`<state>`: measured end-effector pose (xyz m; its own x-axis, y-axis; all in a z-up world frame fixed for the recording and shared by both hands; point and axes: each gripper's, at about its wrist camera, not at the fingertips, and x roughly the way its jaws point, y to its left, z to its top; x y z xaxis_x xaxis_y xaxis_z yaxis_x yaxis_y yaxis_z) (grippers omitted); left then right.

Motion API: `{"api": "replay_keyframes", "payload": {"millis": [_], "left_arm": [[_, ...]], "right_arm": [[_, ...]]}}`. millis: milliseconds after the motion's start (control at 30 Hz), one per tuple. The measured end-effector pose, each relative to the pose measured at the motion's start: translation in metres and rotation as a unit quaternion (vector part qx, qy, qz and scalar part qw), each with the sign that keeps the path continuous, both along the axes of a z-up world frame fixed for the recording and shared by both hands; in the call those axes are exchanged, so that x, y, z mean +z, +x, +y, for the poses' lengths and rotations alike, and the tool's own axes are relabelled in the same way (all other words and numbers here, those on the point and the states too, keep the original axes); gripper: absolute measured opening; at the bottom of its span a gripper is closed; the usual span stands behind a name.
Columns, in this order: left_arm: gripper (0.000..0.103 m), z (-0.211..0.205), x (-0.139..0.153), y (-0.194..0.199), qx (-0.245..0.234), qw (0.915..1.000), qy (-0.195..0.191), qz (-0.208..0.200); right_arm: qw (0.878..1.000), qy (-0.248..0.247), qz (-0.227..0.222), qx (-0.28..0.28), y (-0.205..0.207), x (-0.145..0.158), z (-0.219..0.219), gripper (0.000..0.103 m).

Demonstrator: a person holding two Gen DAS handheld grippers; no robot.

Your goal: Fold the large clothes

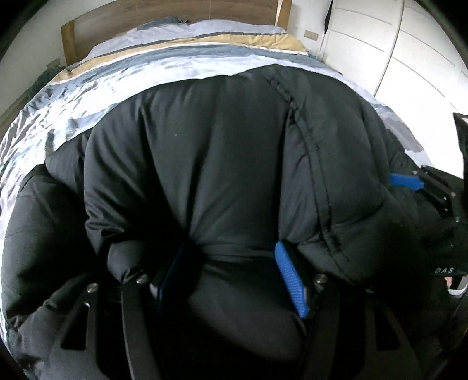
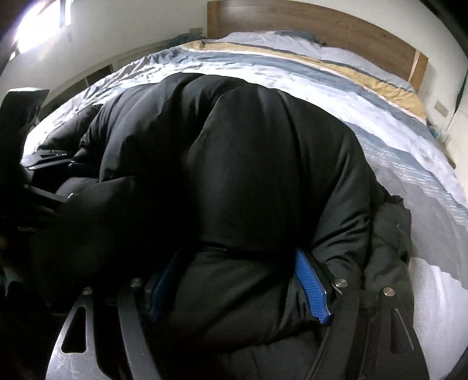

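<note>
A big black puffer jacket [image 1: 204, 152] lies bunched on a bed and fills both views [image 2: 248, 163]. My left gripper [image 1: 234, 263] is shut on a thick fold of the jacket, with padding squeezed between its blue pads [image 1: 291, 280]. My right gripper [image 2: 239, 271] is shut on another thick fold, one blue pad [image 2: 310, 283] showing at the right. The right gripper also shows at the right edge of the left wrist view [image 1: 409, 181]. The left gripper shows at the left edge of the right wrist view [image 2: 44, 163].
The bed has a striped blue, white and yellow cover [image 1: 140, 76], also in the right wrist view [image 2: 336, 84]. A wooden headboard [image 1: 163, 17] stands at the far end. White wardrobe doors [image 1: 395, 49] are to the right. A bright window [image 2: 38, 23] is at the upper left.
</note>
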<state>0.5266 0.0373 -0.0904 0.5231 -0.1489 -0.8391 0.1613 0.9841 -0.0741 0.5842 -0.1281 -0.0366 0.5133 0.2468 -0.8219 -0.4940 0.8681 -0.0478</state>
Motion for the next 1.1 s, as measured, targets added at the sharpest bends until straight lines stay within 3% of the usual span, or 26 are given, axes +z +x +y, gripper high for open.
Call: {"api": "replay_keyframes", "payload": {"millis": [233, 467, 733, 933, 1100], "left_arm": [[0.061, 0.007, 0.032, -0.017, 0.038, 0.9990, -0.018, -0.016], [0.061, 0.015, 0.090, -0.086, 0.061, 0.9972, -0.025, -0.035], [0.061, 0.022, 0.155, -0.184, 0.068, 0.9950, -0.024, -0.069], [0.061, 0.034, 0.176, -0.257, 0.064, 0.9943, -0.031, -0.080], [0.061, 0.058, 0.173, -0.299, 0.074, 0.9940, -0.042, -0.070]], "right_arm": [[0.999, -0.011, 0.007, -0.030, -0.027, 0.023, -0.017, 0.074], [0.997, -0.029, 0.013, -0.064, -0.082, 0.059, -0.035, 0.075], [0.996, -0.012, -0.009, -0.087, -0.183, 0.117, -0.056, 0.076], [0.992, 0.002, -0.017, -0.129, -0.251, 0.145, -0.082, 0.081], [0.986, -0.001, -0.022, -0.163, -0.293, 0.153, -0.102, 0.083]]}}
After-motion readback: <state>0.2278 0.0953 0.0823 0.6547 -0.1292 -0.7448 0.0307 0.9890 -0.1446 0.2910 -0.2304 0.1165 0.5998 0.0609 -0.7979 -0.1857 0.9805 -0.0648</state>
